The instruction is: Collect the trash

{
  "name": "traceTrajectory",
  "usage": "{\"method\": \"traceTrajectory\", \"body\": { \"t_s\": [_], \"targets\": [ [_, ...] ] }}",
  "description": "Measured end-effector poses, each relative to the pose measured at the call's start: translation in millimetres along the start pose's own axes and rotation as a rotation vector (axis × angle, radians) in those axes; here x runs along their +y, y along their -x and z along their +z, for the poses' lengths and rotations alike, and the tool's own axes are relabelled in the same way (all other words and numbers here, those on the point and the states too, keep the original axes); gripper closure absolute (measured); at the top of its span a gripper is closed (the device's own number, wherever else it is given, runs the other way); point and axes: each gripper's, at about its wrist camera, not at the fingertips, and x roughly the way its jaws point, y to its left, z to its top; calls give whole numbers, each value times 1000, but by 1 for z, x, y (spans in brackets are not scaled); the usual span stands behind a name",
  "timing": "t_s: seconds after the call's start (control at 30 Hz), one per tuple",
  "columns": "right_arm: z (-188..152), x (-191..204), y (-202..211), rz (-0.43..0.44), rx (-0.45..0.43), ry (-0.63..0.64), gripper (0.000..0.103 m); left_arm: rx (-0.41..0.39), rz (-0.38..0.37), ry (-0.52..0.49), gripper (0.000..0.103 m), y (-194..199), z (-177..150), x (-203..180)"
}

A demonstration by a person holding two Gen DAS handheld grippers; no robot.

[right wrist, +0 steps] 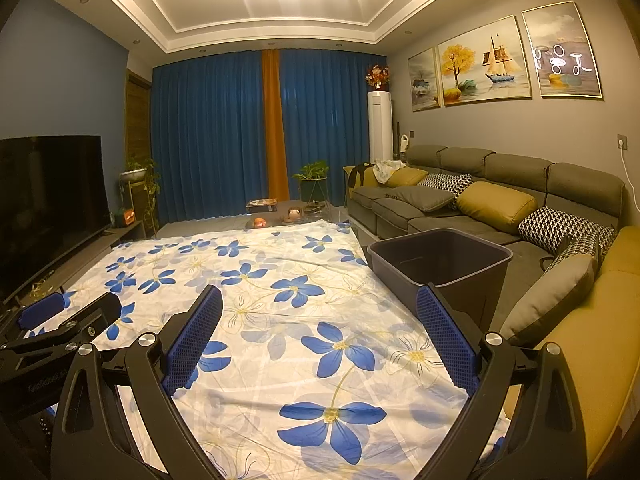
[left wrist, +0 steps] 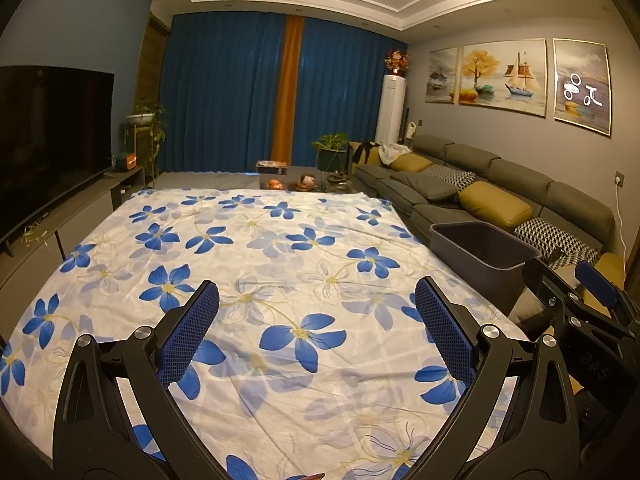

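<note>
A dark grey bin stands at the right edge of the table between cloth and sofa; it also shows in the left wrist view. It looks empty. My left gripper is open and empty above the flowered tablecloth. My right gripper is open and empty over the same cloth, its right finger in front of the bin. Each gripper shows in the other's view: the right one and the left one. No trash shows on the cloth.
A grey sofa with yellow and patterned cushions runs along the right. A TV on a low cabinet stands at the left. Small items sit beyond the far table edge, before blue curtains.
</note>
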Motion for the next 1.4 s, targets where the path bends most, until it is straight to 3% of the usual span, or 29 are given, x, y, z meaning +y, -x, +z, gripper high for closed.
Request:
{"method": "traceTrajectory", "body": {
  "t_s": [0.17, 1.4],
  "targets": [
    [0, -1, 1, -2, -1, -5, 9, 4, -8, -6, 14, -1, 0, -2],
    [3, -5, 6, -6, -16, -11, 9, 3, -14, -8, 14, 0, 4, -6]
  ]
}}
